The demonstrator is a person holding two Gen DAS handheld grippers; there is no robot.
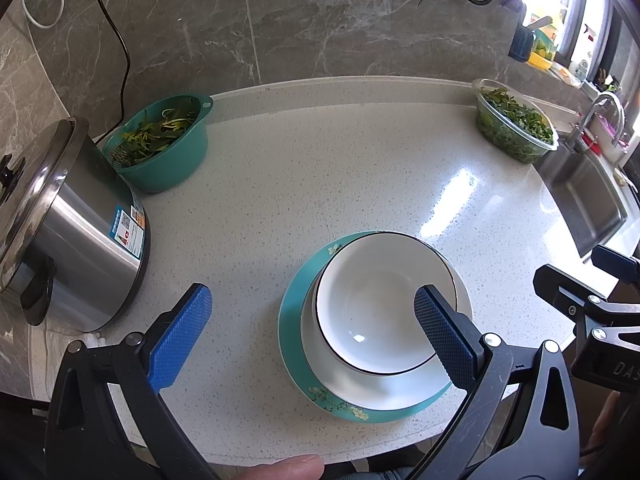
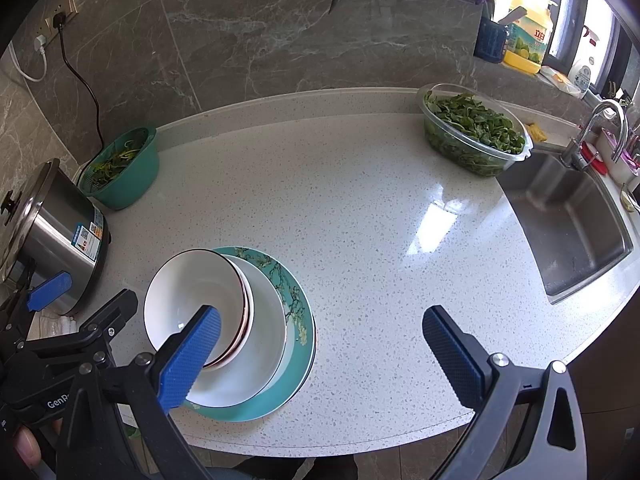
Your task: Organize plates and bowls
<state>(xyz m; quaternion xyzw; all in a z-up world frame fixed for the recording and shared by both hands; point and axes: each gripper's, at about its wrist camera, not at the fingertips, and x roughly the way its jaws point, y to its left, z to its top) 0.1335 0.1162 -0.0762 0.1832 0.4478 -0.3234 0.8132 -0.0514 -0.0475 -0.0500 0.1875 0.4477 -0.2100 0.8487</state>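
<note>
Grey marble tiles back a pale speckled worktop [image 2: 360, 208], with a steel sink [image 2: 580, 232] off at three o'clock. Near the front edge sits the stack: a white bowl [image 1: 384, 300] with a thin dark rim line, nested on a white plate [image 1: 384, 388], which lies on a teal plate [image 1: 296, 328] painted with pale blossom sprigs. From the right wrist view a red-edged rim peeks out just beneath the bowl, so more than one bowl may be nested there; I cannot tell how many.

Both tongs gape wide, holding nothing. On the left tongs [image 1: 312, 332], the right-hand blue pad hangs in front of the bowl's four o'clock edge, while the other pad sits over bare worktop at nine o'clock of the stack. For the right tongs [image 2: 320, 352], the left-hand pad overlaps the bowl's near rim and the stack lies at ten o'clock of the gap; whether any pad touches china I cannot tell.

A steel cooker [image 1: 80, 240] stands at nine o'clock, a teal colander [image 1: 164, 140] of greens at eleven, a clear tub [image 2: 472, 132] of leaves at one.
</note>
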